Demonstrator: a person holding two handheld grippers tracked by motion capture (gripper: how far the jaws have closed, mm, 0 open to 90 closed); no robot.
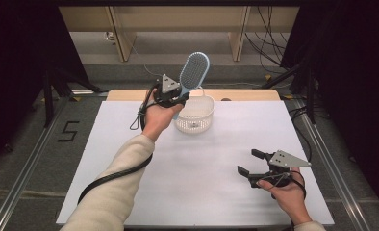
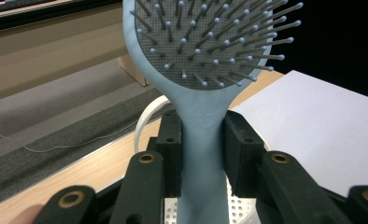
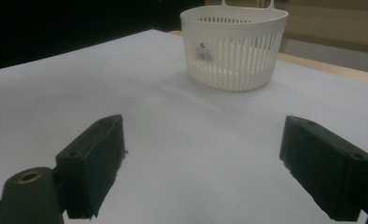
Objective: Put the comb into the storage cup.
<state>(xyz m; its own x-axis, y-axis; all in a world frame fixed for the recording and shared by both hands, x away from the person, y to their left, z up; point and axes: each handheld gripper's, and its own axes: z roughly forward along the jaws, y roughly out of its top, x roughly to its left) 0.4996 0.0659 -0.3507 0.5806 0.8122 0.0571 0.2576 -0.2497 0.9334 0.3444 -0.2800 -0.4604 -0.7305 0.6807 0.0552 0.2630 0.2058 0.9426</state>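
A light blue hairbrush point(image 1: 194, 72) with grey bristles stands upright, head up, over the white slotted basket point(image 1: 196, 118) at the table's far middle. My left gripper point(image 1: 176, 100) is shut on its handle point(image 2: 202, 154), both black pads pressing the sides, and the bristled head point(image 2: 205, 37) looms above the jaws. The basket's rim point(image 2: 147, 121) shows just behind and below. My right gripper point(image 1: 247, 162) rests low near the front right of the white table, jaws wide open with nothing between them, pointing toward the basket point(image 3: 236, 46).
The white sheet point(image 1: 197, 163) covers the table, with a strip of wood point(image 1: 245, 94) bare along the far edge. Dark stands and cables flank both sides. Wooden furniture legs point(image 1: 122, 41) stand on the floor beyond.
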